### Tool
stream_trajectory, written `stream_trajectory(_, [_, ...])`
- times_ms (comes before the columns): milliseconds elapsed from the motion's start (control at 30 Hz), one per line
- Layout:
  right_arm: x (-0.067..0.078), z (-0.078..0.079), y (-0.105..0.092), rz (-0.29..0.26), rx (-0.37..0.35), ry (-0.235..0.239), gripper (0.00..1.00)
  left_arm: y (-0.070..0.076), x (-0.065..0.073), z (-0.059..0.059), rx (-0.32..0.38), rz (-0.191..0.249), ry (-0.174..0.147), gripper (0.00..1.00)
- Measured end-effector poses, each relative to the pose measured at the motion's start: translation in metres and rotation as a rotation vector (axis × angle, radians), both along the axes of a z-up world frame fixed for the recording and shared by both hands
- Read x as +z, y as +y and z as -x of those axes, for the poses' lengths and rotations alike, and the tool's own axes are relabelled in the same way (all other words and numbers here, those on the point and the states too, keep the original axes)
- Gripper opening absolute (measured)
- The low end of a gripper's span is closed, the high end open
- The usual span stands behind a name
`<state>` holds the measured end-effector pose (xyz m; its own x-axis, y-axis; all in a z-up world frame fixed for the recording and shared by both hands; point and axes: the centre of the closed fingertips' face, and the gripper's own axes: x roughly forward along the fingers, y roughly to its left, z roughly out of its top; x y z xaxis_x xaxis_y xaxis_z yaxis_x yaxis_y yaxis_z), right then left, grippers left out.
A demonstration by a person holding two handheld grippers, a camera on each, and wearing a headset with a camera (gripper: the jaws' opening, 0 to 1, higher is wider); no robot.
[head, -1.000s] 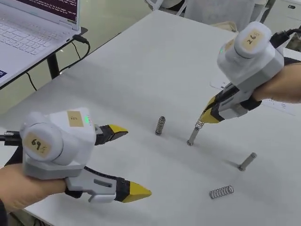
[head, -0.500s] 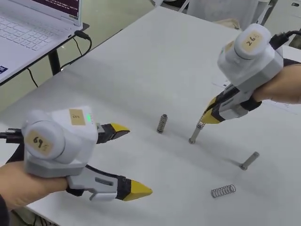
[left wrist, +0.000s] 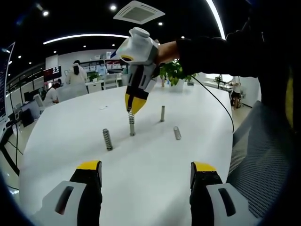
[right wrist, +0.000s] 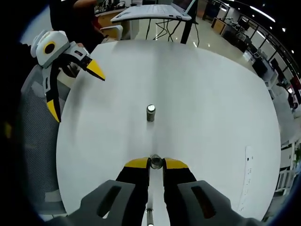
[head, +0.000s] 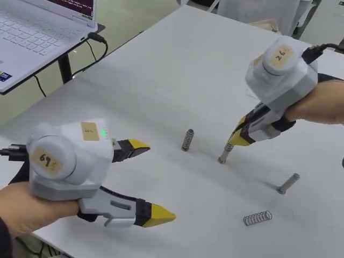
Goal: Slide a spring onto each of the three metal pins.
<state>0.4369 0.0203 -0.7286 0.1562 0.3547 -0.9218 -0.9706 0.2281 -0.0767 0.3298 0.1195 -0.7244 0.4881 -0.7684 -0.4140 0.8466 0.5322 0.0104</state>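
Observation:
Three metal pins stand on the white table (head: pixel 177 70). The left pin (head: pixel 187 140) (left wrist: pixel 107 139) (right wrist: pixel 150 113) wears a spring. At the top of the middle pin (head: pixel 223 156) (left wrist: pixel 131 128), my right gripper (head: pixel 235 142) (right wrist: pixel 156 163) (left wrist: pixel 133 106) is shut on a small spring (head: pixel 229 145) (right wrist: pixel 156 162). The right pin (head: pixel 287 184) (left wrist: pixel 162 113) is bare. A loose spring (head: pixel 257 217) (left wrist: pixel 177 133) lies flat near the table's front. My left gripper (head: pixel 149 180) (left wrist: pixel 146 167) (right wrist: pixel 77 92) hovers open and holds nothing, at the near left.
An open laptop (head: pixel 32 27) sits on a stand beyond the table's left edge, with a cable hanging from it. A grey chair back (left wrist: pixel 268 155) stands close to the table. People and desks (left wrist: pixel 75 75) fill the far background.
The head camera has shifted a little. My right gripper stays at the middle pin's top with the spring. The left gripper is still open in about the same place.

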Motion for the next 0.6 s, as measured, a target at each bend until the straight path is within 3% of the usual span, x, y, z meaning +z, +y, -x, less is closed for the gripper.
stream_trajectory(600, [-0.02, -0.003, -0.002, 0.0, -0.024, 0.011, 0.08, 0.0, -0.001, 0.0, 0.003, -0.005, 0.003, 0.73])
